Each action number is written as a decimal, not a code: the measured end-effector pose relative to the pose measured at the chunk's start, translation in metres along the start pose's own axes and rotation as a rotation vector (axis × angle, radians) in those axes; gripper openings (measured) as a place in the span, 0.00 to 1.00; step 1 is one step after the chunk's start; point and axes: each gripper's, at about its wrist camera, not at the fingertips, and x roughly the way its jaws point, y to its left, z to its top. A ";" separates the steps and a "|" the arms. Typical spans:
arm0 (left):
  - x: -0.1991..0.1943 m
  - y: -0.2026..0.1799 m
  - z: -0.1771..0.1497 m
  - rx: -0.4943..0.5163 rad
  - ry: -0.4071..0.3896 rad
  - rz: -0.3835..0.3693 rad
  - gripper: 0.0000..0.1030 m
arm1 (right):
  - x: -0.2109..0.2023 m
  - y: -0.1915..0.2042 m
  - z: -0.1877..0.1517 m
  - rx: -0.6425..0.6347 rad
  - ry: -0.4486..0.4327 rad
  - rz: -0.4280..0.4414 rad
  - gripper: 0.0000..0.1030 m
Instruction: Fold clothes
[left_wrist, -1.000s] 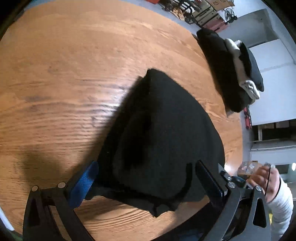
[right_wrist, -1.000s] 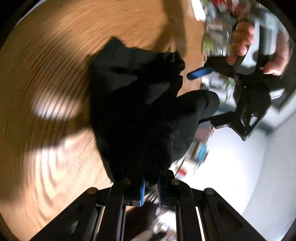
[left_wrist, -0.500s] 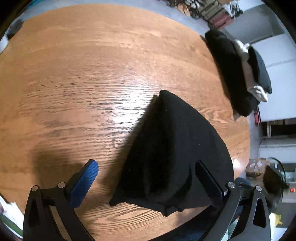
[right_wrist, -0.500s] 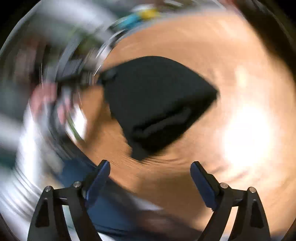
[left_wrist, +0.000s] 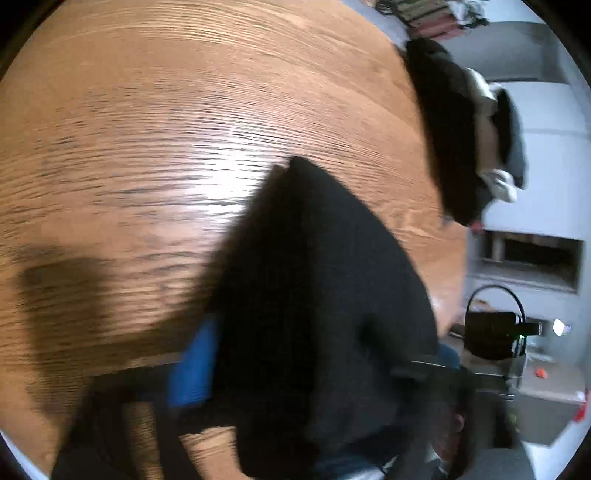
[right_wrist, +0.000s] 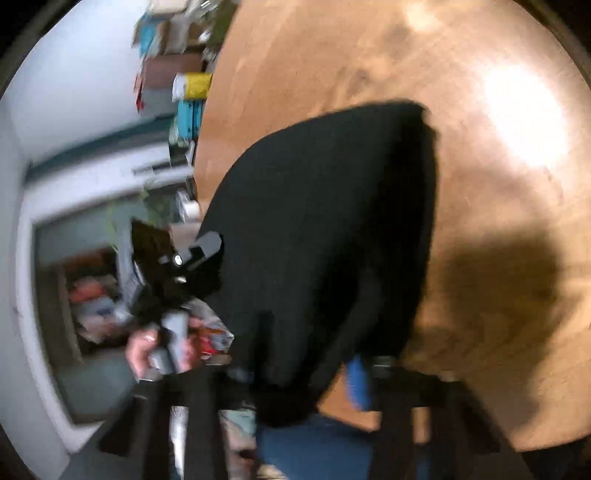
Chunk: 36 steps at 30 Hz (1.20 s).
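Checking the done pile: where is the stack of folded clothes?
In the left wrist view, the folded stack sits at the wooden table's far right edge, beyond the black garment.

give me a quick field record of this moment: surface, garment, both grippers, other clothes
surface: round wooden table
garment: black garment, folded, lying near the table's near edge
left gripper: left gripper jaws have just been closing, the garment's near edge between them; blur hides whether the pads press
right gripper: right gripper jaws have just been closing, the garment's near corner between them; grip unclear
other clothes: pile of dark and white clothes at the table's far edge, apart from the garment
person: hand holding the left gripper's handle
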 end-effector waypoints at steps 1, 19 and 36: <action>-0.008 -0.006 -0.005 0.033 -0.018 0.014 0.25 | 0.002 0.007 0.001 -0.043 -0.002 -0.030 0.17; 0.014 0.016 -0.150 0.187 -0.019 0.047 0.18 | 0.011 0.053 -0.125 -1.324 0.156 -0.403 0.12; -0.020 -0.008 -0.174 0.136 -0.176 0.187 0.67 | 0.019 0.038 -0.120 -1.067 0.139 -0.479 0.15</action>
